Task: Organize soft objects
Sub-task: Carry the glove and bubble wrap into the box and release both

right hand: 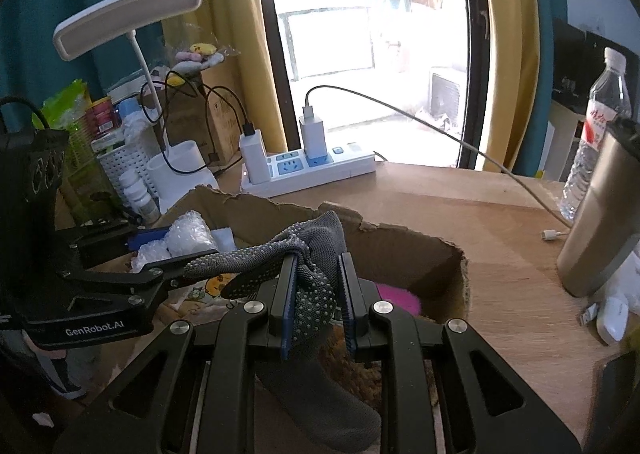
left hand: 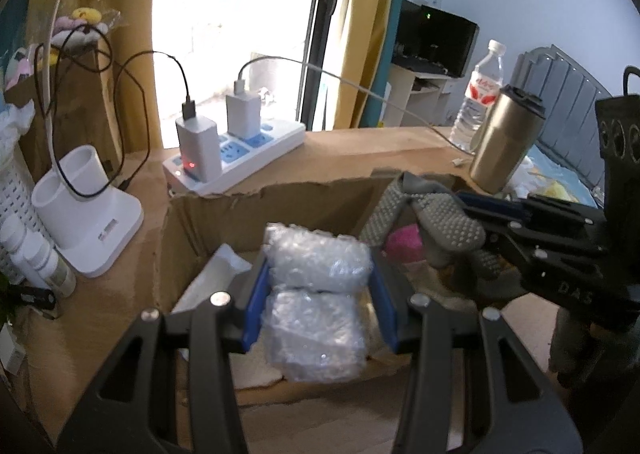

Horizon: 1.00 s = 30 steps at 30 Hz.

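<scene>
My left gripper (left hand: 318, 302) is shut on a roll of clear bubble wrap (left hand: 318, 294) and holds it over the open cardboard box (left hand: 224, 213). It also shows in the right wrist view (right hand: 160, 250) with the bubble wrap (right hand: 188, 238). My right gripper (right hand: 318, 294) is shut on a grey dotted glove (right hand: 312, 274) above the box (right hand: 400, 242); the glove hangs down below the fingers. In the left wrist view the glove (left hand: 444, 225) shows at the box's right side. A pink soft thing (left hand: 404, 242) lies inside the box (right hand: 400, 300).
A white power strip (left hand: 240, 157) with chargers and cables lies behind the box. A steel tumbler (left hand: 504, 141) and a water bottle (left hand: 480, 93) stand at the right. A white lamp base (left hand: 88, 213), small bottles and a white basket crowd the left.
</scene>
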Tool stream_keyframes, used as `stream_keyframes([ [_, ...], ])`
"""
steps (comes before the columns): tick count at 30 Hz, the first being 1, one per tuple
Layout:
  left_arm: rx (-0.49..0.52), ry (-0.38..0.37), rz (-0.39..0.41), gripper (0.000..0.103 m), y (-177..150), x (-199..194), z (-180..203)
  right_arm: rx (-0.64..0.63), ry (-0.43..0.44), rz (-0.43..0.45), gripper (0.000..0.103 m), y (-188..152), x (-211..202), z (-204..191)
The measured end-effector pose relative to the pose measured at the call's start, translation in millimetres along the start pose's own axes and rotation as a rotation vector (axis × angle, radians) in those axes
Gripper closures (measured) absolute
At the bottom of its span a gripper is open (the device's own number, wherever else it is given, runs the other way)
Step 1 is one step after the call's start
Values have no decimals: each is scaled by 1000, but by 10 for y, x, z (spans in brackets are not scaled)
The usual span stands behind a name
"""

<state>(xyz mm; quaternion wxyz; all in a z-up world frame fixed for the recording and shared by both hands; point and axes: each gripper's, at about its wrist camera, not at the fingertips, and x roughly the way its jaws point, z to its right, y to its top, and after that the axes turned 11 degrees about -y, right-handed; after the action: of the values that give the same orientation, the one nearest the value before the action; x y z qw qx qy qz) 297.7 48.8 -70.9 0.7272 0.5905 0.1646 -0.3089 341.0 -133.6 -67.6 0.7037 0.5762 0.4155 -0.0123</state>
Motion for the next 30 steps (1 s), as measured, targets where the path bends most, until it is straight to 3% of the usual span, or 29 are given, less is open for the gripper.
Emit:
stream_keyframes([
  [22,-24,11,-72,55,-78,276,-107,20,5,-63,80,-85,322,-34],
  [30,-2,23,-55,49,-40,192,-31,28,-10,-44,63,-59,216,-38],
])
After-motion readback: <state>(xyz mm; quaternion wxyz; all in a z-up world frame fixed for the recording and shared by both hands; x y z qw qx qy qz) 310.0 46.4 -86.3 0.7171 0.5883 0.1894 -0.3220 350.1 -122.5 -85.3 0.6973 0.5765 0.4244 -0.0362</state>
